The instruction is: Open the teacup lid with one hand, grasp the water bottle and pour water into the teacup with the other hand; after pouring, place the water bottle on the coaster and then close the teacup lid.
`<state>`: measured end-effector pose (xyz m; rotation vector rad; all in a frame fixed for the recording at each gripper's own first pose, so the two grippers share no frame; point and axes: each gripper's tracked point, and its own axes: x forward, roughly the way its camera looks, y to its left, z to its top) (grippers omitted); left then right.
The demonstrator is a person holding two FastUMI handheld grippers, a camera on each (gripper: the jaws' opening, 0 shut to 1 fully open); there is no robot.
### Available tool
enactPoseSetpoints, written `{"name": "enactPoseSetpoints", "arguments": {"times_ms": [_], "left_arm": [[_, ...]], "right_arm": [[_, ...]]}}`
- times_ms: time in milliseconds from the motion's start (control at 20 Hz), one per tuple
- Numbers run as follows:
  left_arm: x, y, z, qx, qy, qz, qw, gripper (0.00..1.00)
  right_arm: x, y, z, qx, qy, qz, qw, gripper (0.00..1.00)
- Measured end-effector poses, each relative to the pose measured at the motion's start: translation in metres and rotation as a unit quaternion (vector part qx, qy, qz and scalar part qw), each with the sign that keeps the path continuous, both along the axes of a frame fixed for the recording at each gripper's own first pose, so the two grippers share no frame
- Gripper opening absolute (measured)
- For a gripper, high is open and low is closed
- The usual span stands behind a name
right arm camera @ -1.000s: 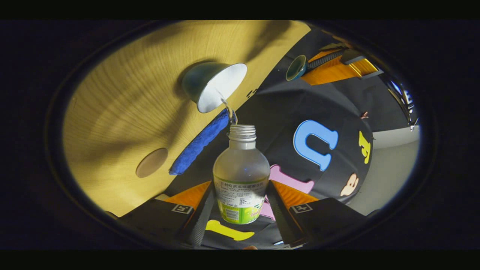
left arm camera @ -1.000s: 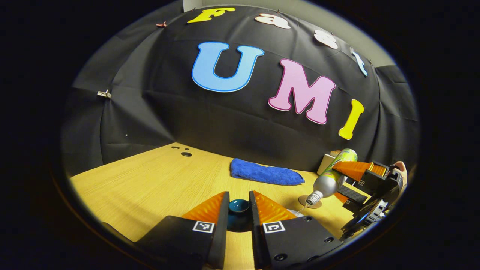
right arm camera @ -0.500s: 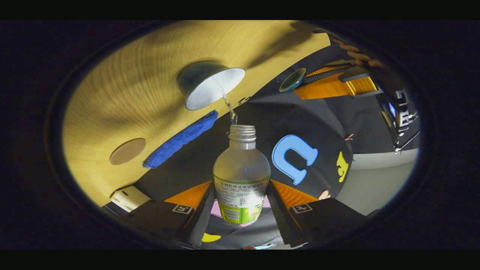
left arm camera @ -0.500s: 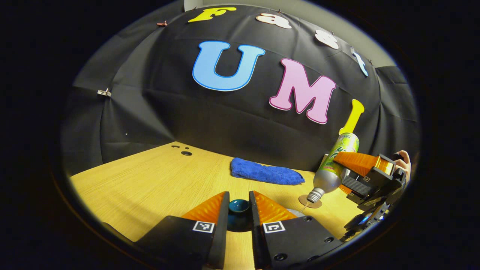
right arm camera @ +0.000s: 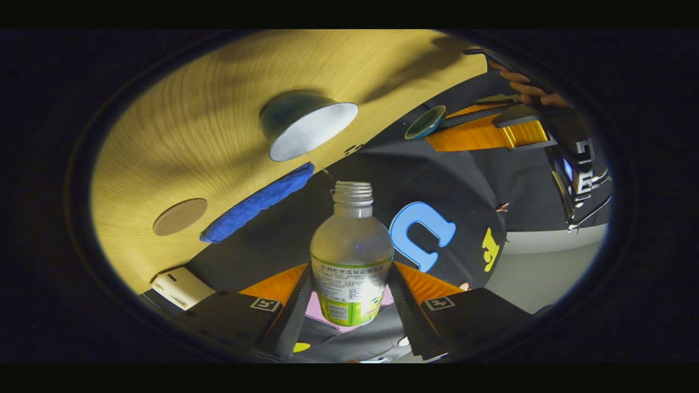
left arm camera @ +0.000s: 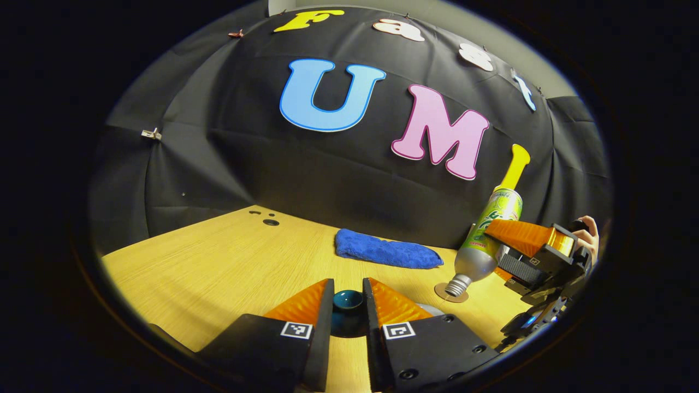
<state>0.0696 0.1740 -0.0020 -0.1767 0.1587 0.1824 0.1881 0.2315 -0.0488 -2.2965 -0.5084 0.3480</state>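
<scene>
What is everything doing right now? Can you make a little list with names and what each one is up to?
left gripper: shut on the dark teal teacup lid, held up
right gripper: shut on the clear plastic water bottle with a green label, tipped neck-down
white-lined teal teacup: open, on the wooden table
round brown coaster: bare
folded blue towel: lying by the wall

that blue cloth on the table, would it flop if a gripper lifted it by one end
Probably yes: the blue cloth looks like soft, fuzzy towel folded into a loose roll, so it would likely droop and unfold. It also seems light, and likely to drag on the table rather than roll.
</scene>
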Motion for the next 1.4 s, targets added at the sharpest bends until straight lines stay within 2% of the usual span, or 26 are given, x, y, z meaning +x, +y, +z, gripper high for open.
{"name": "enactPoseSetpoints", "arguments": {"times_ms": [150,250,300,450,500,600,700,750,800,850,900,950,1000,1050,1100,1150,1250,1300,1350,1400], "left_arm": [[0.000,0.000,0.000,-0.001,0.001,0.000,1.000,0.33],[0.000,0.000,0.001,0.000,0.001,0.000,1.000,0.36],[0.000,0.000,0.000,0.000,0.001,0.001,1.000,0.33],[-0.001,0.002,0.001,-0.002,0.000,0.003,1.000,0.36],[-0.001,0.002,0.000,-0.003,0.001,0.004,1.000,0.33],[0.000,0.002,-0.001,-0.005,0.002,0.006,1.000,0.36],[0.000,0.003,-0.001,-0.005,0.001,0.008,1.000,0.33],[-0.001,0.003,0.000,-0.006,0.001,0.009,1.000,0.33],[-0.001,0.003,0.000,-0.007,0.001,0.008,1.000,0.33],[0.000,0.003,-0.002,-0.008,0.002,0.008,1.000,0.36],[0.000,0.003,-0.002,-0.010,0.003,0.008,1.000,0.33],[0.000,0.003,-0.003,-0.011,0.003,0.008,1.000,0.33],[0.001,0.003,-0.005,-0.013,0.004,0.008,1.000,0.36],[0.001,0.003,-0.005,-0.014,0.005,0.007,1.000,0.33],[0.001,0.003,-0.006,-0.015,0.006,0.007,1.000,0.36],[0.001,0.003,-0.006,-0.015,0.006,0.006,1.000,0.33],[0.001,0.002,-0.006,-0.017,0.005,0.005,1.000,0.33],[0.002,0.001,-0.006,-0.019,0.003,0.004,1.000,0.33],[0.002,-0.001,-0.006,-0.022,0.001,0.000,1.000,0.33],[0.003,-0.005,-0.005,-0.024,-0.002,-0.005,1.000,0.33]], "right_arm": [[-0.001,0.001,0.000,0.001,0.001,0.001,1.000,0.80],[-0.001,0.001,-0.002,0.005,0.004,0.002,1.000,0.80],[-0.001,0.002,-0.003,0.010,0.009,0.000,1.000,0.80],[-0.003,-0.006,-0.013,0.065,0.062,-0.033,0.995,0.79],[-0.003,-0.010,-0.016,0.099,0.087,-0.051,0.990,0.82],[-0.006,-0.019,-0.029,0.174,0.138,-0.084,0.971,0.79],[-0.008,-0.027,-0.044,0.251,0.195,-0.114,0.941,0.80],[-0.011,-0.030,-0.054,0.293,0.232,-0.131,0.918,0.80],[-0.018,-0.031,-0.064,0.339,0.281,-0.146,0.886,0.80],[-0.027,-0.033,-0.074,0.391,0.330,-0.164,0.843,0.78],[-0.033,-0.032,-0.080,0.440,0.373,-0.177,0.797,0.80],[-0.036,-0.029,-0.077,0.482,0.396,-0.181,0.760,0.79],[-0.033,-0.027,-0.074,0.516,0.408,-0.179,0.731,0.79],[-0.029,-0.025,-0.067,0.549,0.417,-0.177,0.702,0.79],[-0.030,-0.026,-0.059,0.585,0.430,-0.177,0.664,0.79],[-0.030,-0.023,-0.052,0.625,0.448,-0.177,0.615,0.79],[-0.022,-0.027,-0.033,0.707,0.472,-0.169,0.499,0.79],[-0.014,-0.035,-0.025,0.740,0.469,-0.165,0.454,0.79],[-0.004,-0.044,-0.020,0.763,0.463,-0.163,0.422,0.79],[0.008,-0.054,-0.021,0.778,0.456,-0.164,0.400,0.79]]}}
